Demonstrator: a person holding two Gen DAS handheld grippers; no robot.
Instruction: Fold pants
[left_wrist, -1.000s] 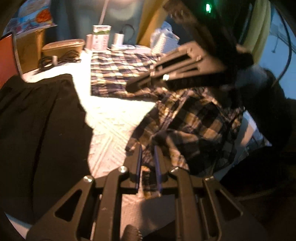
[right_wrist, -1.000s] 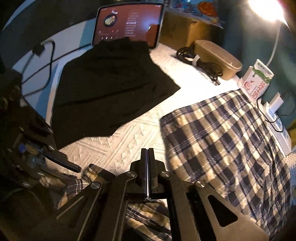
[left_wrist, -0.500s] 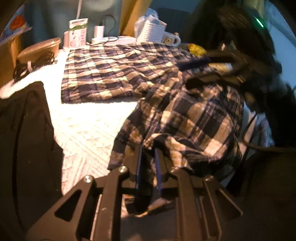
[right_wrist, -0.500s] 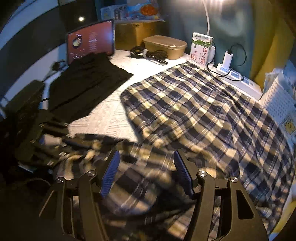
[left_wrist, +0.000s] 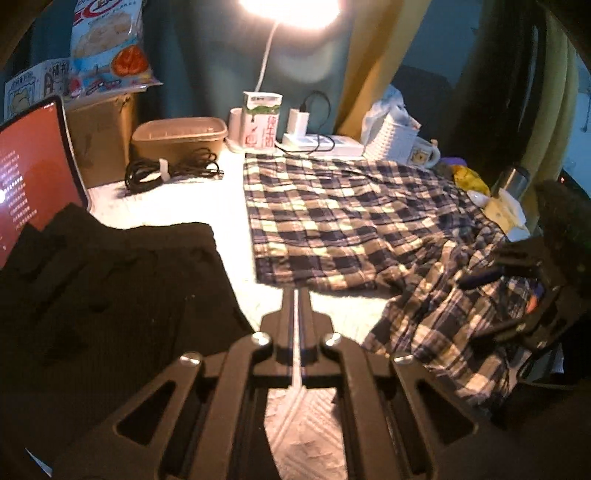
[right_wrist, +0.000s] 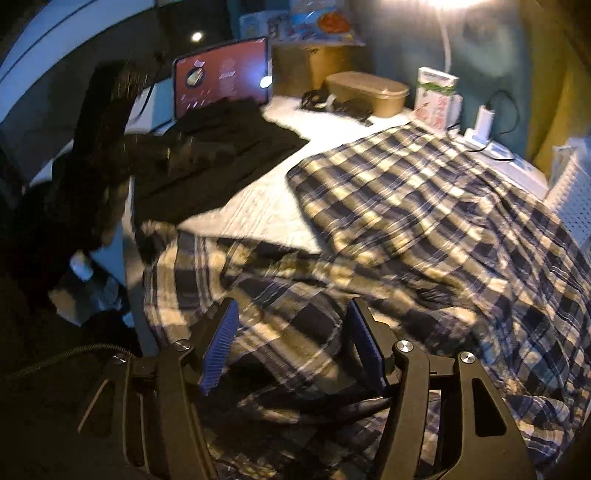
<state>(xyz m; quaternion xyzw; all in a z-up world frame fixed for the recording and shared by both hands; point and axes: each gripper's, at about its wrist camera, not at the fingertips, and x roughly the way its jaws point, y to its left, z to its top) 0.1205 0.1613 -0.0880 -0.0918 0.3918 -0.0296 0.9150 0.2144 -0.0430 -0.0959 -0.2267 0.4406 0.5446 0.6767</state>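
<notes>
The plaid pants (left_wrist: 354, 221) lie spread on the white table (left_wrist: 229, 210), one leg rumpled at the near edge. Left tongs (left_wrist: 296, 295) are pressed together, empty, beside the pants; right tongs (right_wrist: 291, 328) gape above the rumpled leg.

Lived-in home room, likely a bedroom desk corner, dim but for a glowing lamp (left_wrist: 288, 9), tablet (left_wrist: 35, 170) propped upright, milk carton (left_wrist: 260, 120), snack bag (left_wrist: 107, 40), charger (left_wrist: 298, 120), mug (left_wrist: 423, 155), yellow curtain (left_wrist: 369, 62), clothes spread on a white textured cover (left_wrist: 177, 205)

Dim room, glaring lamp (left_wrist: 290, 11) overhead; right view motion-blurred, fisheye edges bent and dark.
</notes>
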